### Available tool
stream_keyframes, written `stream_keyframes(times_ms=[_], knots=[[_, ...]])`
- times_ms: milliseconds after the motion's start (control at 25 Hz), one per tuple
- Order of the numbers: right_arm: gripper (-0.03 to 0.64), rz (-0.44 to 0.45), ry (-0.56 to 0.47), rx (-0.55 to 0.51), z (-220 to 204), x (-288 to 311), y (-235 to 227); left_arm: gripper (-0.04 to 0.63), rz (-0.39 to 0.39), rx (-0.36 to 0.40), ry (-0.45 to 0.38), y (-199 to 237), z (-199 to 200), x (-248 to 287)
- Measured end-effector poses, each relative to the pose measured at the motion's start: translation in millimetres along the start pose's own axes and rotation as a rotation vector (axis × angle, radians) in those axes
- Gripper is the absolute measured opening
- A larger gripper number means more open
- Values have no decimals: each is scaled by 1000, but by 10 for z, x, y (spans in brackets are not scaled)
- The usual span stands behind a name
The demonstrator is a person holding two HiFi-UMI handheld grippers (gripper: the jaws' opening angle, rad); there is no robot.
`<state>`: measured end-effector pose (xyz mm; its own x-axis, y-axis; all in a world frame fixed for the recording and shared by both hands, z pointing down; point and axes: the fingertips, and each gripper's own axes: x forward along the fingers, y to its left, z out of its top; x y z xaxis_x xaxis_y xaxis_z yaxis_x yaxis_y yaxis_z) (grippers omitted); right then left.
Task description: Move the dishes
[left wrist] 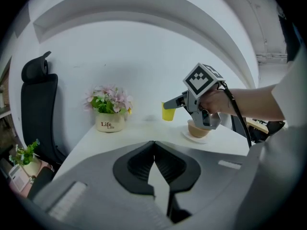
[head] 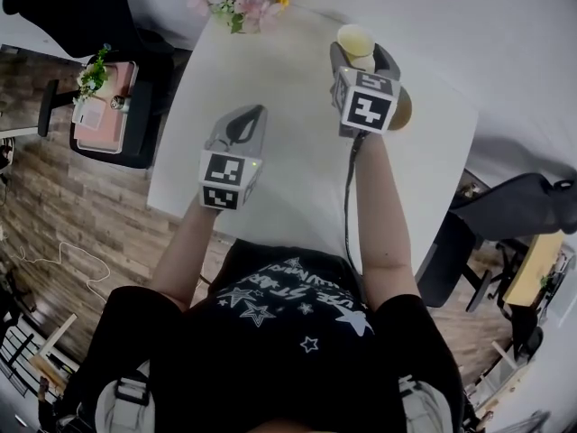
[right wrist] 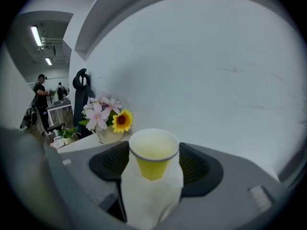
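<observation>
While left claw (head: pixel 249 121) idles clenched, right claw (head: pixel 361 59) grips yellow cup (right wrist: pixel 152 158) near table (head: pixel 279 75) edge.

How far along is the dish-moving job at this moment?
Done: nothing shows as set down in a new place. In hand: the right gripper is shut on the yellow paper cup, apparently raised above the white table. Left: the brown bowl sits on its saucer, untouched; the left gripper is shut and empty.
</observation>
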<state>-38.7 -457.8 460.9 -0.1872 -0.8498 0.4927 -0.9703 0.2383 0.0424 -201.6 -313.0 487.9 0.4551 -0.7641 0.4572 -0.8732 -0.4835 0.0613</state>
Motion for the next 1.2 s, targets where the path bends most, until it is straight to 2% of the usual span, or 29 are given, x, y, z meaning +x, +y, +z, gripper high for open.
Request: stream_keyframes(times_ms=[600,1200], knots=[[330,-3,123,-1,-470,292,112,11,-3,-6,25,54,-59,130],[334,44,164,-59,-520,145,237,11,-9,5,13,-10,-19,73]])
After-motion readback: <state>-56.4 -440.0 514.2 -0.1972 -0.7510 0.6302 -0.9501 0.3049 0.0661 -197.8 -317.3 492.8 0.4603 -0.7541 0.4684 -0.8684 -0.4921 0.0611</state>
